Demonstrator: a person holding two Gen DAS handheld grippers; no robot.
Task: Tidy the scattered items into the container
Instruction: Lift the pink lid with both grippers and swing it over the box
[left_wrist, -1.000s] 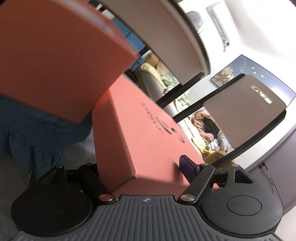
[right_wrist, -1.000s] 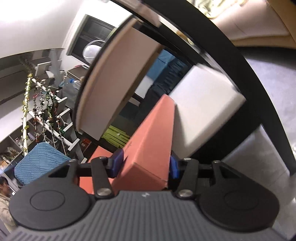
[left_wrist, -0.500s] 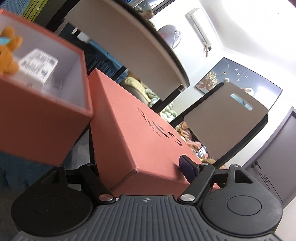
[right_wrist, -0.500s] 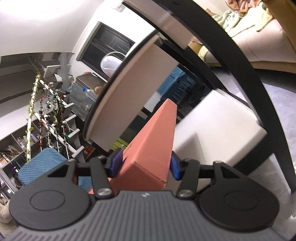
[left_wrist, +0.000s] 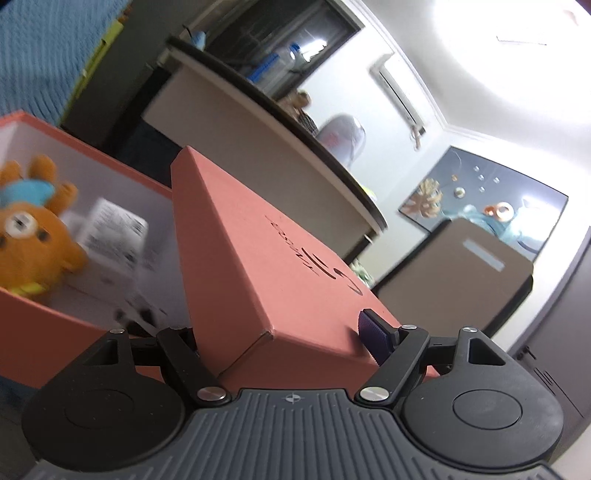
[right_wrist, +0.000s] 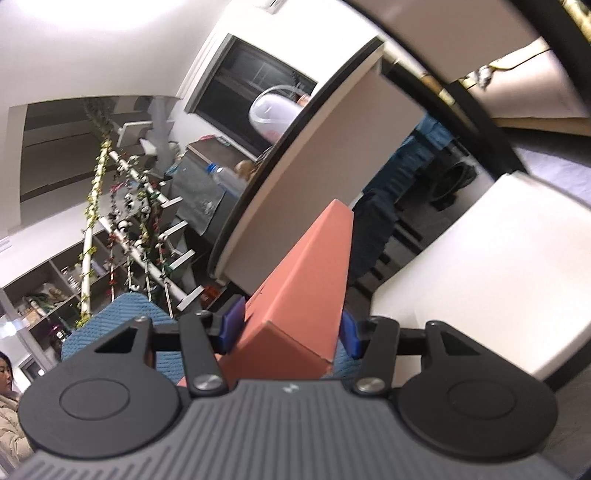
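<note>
I have both the left hand-held gripper (left_wrist: 280, 334) and the right hand-held gripper (right_wrist: 288, 330) pinching the salmon lid (left_wrist: 266, 258), its long axis running ahead, with the open box (left_wrist: 48, 328) just left, holding the plush bear (left_wrist: 29, 240).

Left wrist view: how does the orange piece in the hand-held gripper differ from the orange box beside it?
The lid shows a closed outer face with a dark logo. The open box shows a white inside and a plain wall. The lid is clamped in the left hand-held gripper, while the box is not. The box holds a plush bear and a white carton. Both are salmon-orange cardboard.
</note>
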